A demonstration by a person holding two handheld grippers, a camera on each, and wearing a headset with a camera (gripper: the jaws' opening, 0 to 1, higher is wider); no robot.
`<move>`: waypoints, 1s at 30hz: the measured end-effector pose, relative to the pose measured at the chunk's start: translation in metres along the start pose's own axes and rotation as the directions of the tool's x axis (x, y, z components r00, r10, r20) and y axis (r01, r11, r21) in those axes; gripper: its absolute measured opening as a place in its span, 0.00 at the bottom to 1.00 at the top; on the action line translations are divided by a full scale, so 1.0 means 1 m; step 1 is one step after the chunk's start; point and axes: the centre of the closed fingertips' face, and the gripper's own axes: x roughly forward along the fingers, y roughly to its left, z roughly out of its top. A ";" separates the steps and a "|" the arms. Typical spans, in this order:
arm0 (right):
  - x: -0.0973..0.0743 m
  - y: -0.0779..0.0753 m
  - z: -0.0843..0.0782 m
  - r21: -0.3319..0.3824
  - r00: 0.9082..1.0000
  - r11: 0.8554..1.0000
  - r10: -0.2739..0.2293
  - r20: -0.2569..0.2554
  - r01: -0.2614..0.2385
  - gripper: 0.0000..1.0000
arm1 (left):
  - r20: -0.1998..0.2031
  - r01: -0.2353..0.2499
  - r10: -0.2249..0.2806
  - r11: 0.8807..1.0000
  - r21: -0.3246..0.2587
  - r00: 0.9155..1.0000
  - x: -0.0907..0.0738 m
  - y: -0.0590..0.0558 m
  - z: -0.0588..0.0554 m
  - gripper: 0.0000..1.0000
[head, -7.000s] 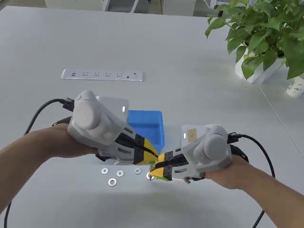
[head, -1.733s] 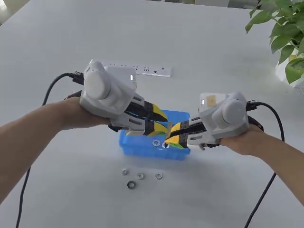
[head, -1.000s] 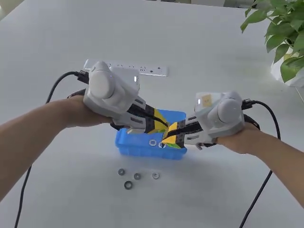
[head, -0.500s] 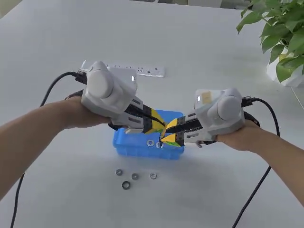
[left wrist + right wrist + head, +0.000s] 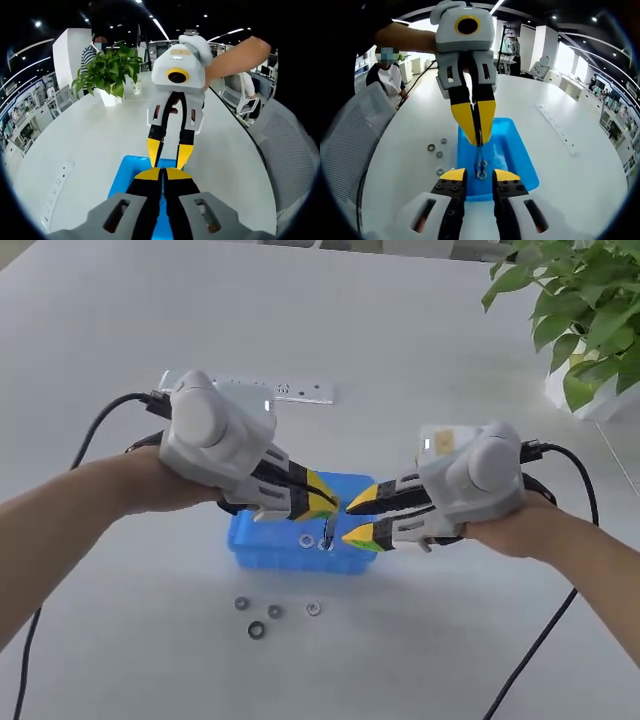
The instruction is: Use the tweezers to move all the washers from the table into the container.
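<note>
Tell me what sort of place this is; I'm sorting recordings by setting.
Probably an open-plan office: a big white table with a power strip, a potted plant, and a mesh office chair beside it.

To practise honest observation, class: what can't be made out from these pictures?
Right gripper view: whether the tweezers pinch a washer; too small.
Head view: much of the container's inside, behind the left gripper and right gripper.
Left gripper view: the container's middle, behind that gripper's own jaws.

Container part hidden behind left gripper; tweezers top hidden in jaws; plant cut off rt.
</note>
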 end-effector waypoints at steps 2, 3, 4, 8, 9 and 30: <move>-0.004 0.000 -0.001 0.007 1.000 1.000 -0.008 0.002 0.008 0.22 | 0.000 0.001 -0.001 1.000 -0.002 1.000 0.000 0.000 0.000 0.04; -0.005 0.000 -0.001 0.012 1.000 1.000 -0.010 0.003 0.010 0.23 | 0.001 0.002 -0.002 1.000 -0.004 1.000 0.000 0.000 0.000 0.04; -0.007 0.001 -0.001 0.017 1.000 1.000 -0.015 0.002 0.015 0.24 | 0.001 0.002 -0.002 1.000 -0.006 1.000 0.000 -0.001 0.001 0.04; -0.013 0.004 -0.002 0.040 1.000 0.999 -0.030 0.008 0.030 0.26 | 0.007 -0.001 0.001 1.000 -0.009 1.000 -0.001 0.000 0.002 0.04; -0.014 0.004 -0.003 0.049 0.999 0.998 -0.035 0.007 0.035 0.27 | 0.009 -0.001 0.002 1.000 -0.012 1.000 -0.002 0.000 0.003 0.04; -0.054 0.020 -0.008 0.129 0.992 0.984 -0.123 0.023 0.119 0.42 | 0.029 -0.034 0.034 0.999 -0.004 0.999 -0.024 -0.002 0.020 0.04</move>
